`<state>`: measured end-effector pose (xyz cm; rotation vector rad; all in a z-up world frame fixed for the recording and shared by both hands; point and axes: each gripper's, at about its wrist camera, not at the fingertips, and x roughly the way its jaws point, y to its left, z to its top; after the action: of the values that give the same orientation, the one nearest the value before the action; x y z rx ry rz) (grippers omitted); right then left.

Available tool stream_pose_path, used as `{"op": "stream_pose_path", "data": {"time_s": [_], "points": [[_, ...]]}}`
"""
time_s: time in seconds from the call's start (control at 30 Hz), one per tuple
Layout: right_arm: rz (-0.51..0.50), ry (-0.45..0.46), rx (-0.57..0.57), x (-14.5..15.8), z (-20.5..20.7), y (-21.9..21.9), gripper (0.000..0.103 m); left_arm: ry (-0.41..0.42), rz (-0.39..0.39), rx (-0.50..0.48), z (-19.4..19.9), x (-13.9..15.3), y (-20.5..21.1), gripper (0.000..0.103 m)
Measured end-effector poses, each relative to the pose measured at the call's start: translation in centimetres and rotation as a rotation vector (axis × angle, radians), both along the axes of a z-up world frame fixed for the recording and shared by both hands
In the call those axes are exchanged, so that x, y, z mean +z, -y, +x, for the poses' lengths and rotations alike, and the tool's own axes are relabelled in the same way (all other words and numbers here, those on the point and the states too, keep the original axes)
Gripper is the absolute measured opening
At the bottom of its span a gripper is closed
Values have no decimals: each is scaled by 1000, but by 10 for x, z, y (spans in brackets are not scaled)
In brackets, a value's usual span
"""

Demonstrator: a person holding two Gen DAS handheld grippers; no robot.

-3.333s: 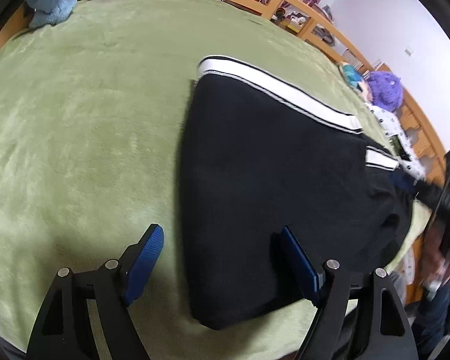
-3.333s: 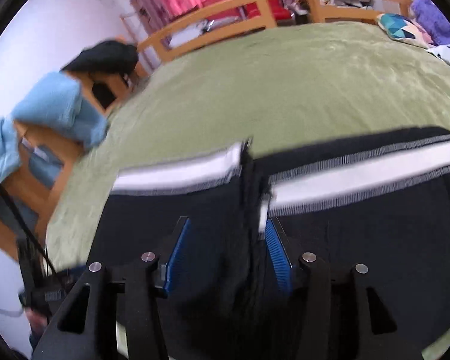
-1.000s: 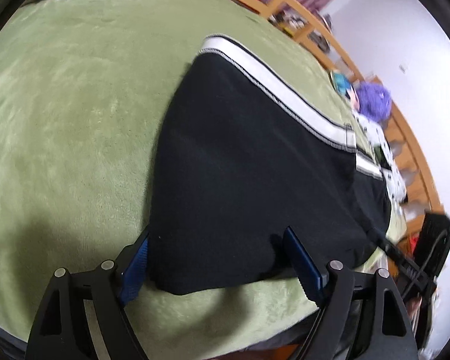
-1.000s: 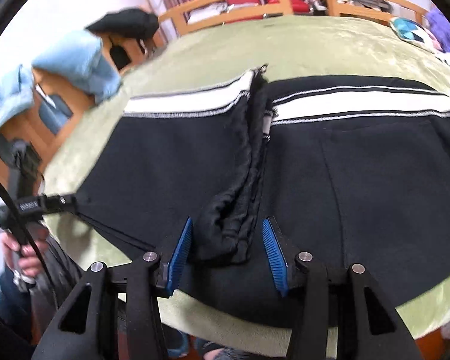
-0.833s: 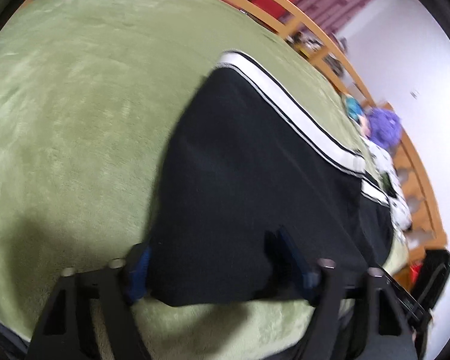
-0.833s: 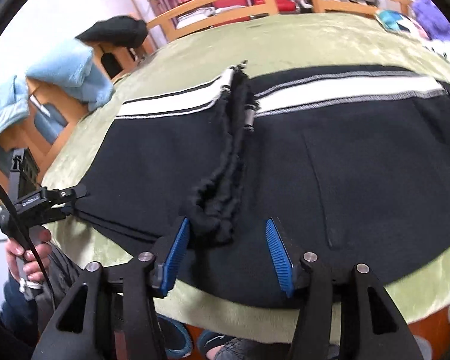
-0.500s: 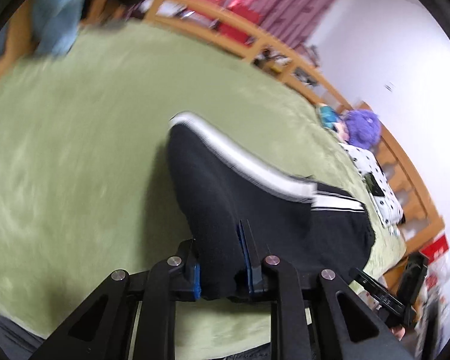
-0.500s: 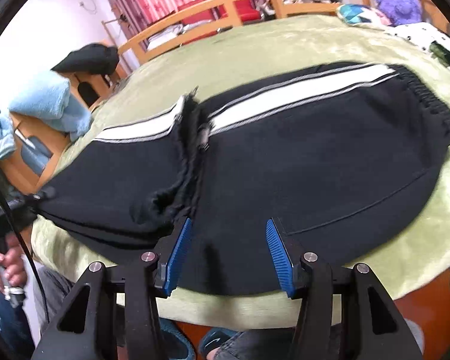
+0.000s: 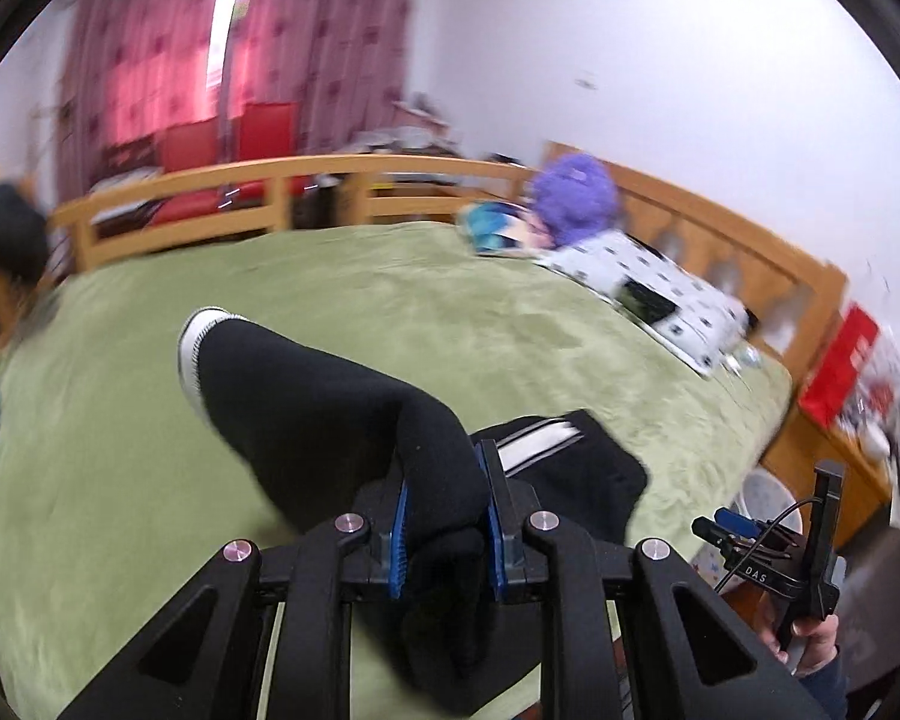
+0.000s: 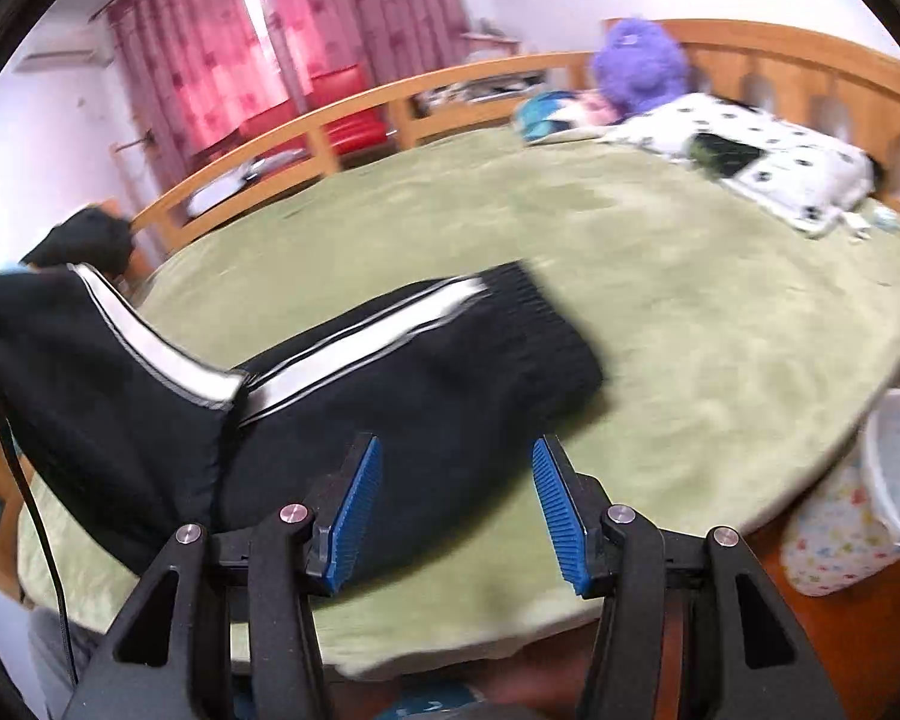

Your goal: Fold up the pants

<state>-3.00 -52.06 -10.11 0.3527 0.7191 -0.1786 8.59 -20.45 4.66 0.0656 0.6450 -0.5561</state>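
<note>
We see our right gripper (image 10: 456, 504) with its blue pads wide apart above the black pants (image 10: 390, 384). One leg (image 10: 90, 372) is raised at left; the rest lies on the green blanket (image 10: 720, 324).

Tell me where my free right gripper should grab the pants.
Probably the near edge of the flat half of the pants. The right gripper hangs open just before it. Come in low from the near bedside, since the left gripper holds the other end up.

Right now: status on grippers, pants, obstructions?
Left gripper shut on pants, leg end lifted. Right gripper open, empty, over pants. Spotted pillow well clear.
</note>
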Motion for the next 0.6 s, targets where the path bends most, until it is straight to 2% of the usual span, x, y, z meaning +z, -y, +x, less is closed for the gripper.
{"op": "stream_pose_path", "data": {"time_s": [0.1, 0.2, 0.27, 0.3, 0.37, 0.43, 0.53, 0.6], "points": [[25, -18, -61, -9, -23, 36, 52, -25, 32, -92, 12, -10, 83, 19], [43, -54, -106, -20, -37, 58, 52, -60, 42, -146, 18, -34, 143, 19], [63, -91, -126, -33, -44, 67, 52, -95, 55, -175, 24, -59, 182, 22], [68, -112, -130, -40, -46, 70, 52, -142, 50, -204, 27, -71, 193, 28], [64, -141, -129, -50, -50, 75, 52, -216, -15, -266, 26, -84, 197, 38], [45, -163, -117, -59, -48, 78, 52, -209, -32, -265, 23, -87, 190, 58], [55, -154, -94, -63, -35, 80, 52, -144, -5, -199, 25, -89, 159, 63], [67, -125, -56, -61, -18, 76, 52, -167, 9, -132, 34, -100, 126, 68]]}}
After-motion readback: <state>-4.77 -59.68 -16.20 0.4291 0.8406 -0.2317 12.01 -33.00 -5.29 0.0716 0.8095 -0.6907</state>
